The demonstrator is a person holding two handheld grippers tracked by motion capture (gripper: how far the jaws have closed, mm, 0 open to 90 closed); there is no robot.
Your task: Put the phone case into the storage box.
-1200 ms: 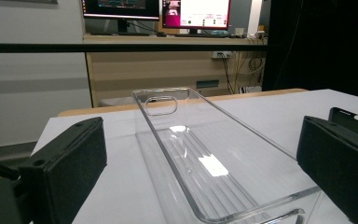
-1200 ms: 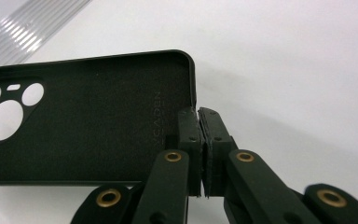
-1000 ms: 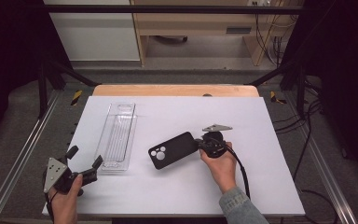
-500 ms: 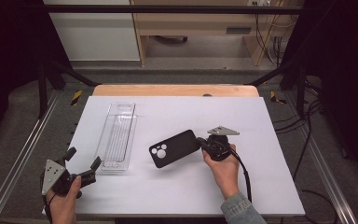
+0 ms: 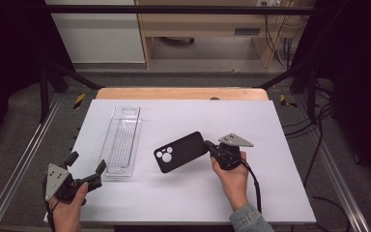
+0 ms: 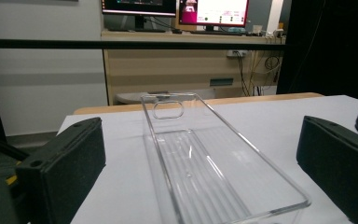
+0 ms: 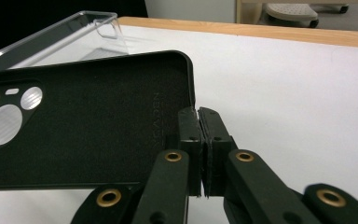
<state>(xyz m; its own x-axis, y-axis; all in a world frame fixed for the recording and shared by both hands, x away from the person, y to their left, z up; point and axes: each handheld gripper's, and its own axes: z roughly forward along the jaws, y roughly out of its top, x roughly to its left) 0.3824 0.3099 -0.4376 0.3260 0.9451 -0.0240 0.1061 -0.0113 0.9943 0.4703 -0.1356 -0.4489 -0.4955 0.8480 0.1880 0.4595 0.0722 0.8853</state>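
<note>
From my left gripper's camera I see its two black jaws standing wide apart, one at each lower corner, nothing between the pads. Ahead of them lies a long clear plastic tray (image 6: 200, 163) on the white table top (image 6: 279, 116), its near end between the jaws and its far end wall pierced by an oval handle slot. Beyond stands a light wooden desk (image 6: 186, 60) carrying lit monitors (image 6: 213, 11).
</note>
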